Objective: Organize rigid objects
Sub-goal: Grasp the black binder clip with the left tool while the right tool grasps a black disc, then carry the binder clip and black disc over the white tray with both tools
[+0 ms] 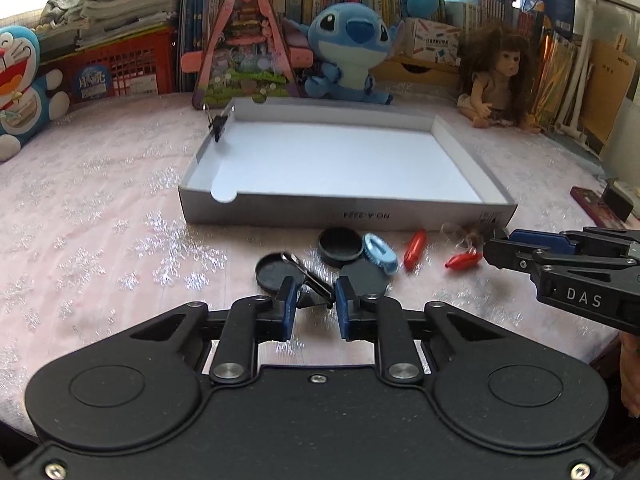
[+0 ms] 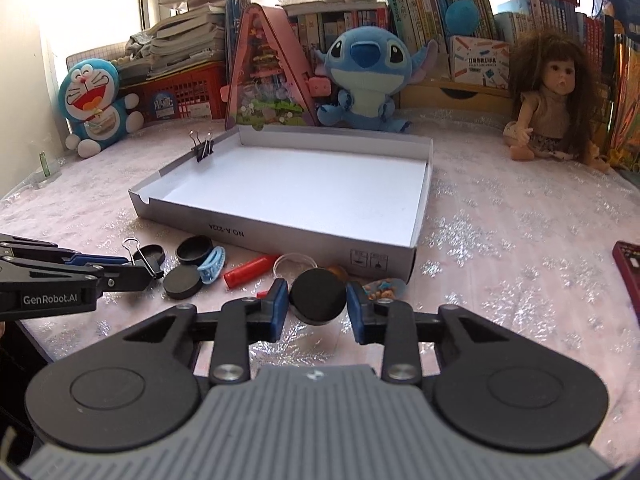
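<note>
Tablecloth (image 2: 500, 216) bare beside tray (image 2: 340, 248)

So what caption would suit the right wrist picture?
Right tool grips a black round cap before the empty white box; left tool holds a binder clip.

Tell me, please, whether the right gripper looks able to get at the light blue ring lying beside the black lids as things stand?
Probably not yet. The right gripper is shut on a black round lid, so its jaws are occupied. The light blue ring lies uncovered on the table, but nearer the left gripper, with the red tube between.
</note>
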A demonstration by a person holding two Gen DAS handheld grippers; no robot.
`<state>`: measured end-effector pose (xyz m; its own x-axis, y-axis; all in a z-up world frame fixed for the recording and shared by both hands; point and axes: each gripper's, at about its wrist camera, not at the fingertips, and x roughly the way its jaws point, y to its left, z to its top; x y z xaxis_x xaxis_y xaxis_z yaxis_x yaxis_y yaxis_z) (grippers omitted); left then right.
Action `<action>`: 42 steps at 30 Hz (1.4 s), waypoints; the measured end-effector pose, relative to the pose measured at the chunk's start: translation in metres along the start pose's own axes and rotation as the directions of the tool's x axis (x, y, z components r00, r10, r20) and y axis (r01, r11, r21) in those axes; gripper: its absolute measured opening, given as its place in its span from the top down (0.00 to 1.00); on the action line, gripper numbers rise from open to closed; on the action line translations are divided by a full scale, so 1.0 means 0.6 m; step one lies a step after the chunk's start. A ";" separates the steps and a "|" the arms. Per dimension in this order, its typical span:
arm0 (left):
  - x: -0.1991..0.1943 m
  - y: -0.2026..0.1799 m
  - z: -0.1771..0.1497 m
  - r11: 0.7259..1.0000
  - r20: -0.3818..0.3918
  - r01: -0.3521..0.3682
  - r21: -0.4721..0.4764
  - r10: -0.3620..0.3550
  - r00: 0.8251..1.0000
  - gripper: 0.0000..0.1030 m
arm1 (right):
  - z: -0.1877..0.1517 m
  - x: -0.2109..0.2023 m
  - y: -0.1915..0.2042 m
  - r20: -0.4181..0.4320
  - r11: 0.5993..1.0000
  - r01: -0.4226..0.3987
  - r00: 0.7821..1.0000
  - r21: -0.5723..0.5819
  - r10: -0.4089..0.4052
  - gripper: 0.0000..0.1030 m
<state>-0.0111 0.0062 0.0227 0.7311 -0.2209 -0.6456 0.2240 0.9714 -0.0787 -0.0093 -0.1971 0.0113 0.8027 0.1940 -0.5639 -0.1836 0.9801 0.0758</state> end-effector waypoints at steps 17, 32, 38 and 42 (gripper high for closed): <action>0.018 -0.004 -0.013 1.000 -0.029 0.010 0.011 -0.010 1.000 0.75 | 0.009 -0.008 -0.005 0.012 1.000 0.015 1.000 0.004 -0.015 0.65; -0.021 -0.003 0.025 1.000 0.058 0.027 0.009 -0.028 0.998 0.83 | 0.030 -0.009 -0.008 0.038 0.999 0.038 0.999 -0.006 -0.037 0.65; -0.019 -0.001 0.079 0.999 0.123 0.001 0.035 -0.005 0.992 0.83 | 0.066 0.007 -0.025 0.042 0.998 0.055 0.998 0.018 -0.056 0.65; 0.012 0.009 0.123 1.000 0.119 0.005 0.009 -0.006 0.993 0.83 | 0.098 0.032 -0.044 0.013 0.997 0.043 0.999 0.058 -0.043 0.65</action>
<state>0.0431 0.0032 0.0739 0.8013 -0.2357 -0.5498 0.2337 0.9694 -0.0750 0.0444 -0.2169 0.0465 0.8174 0.1519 -0.5557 -0.1161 0.9883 0.0993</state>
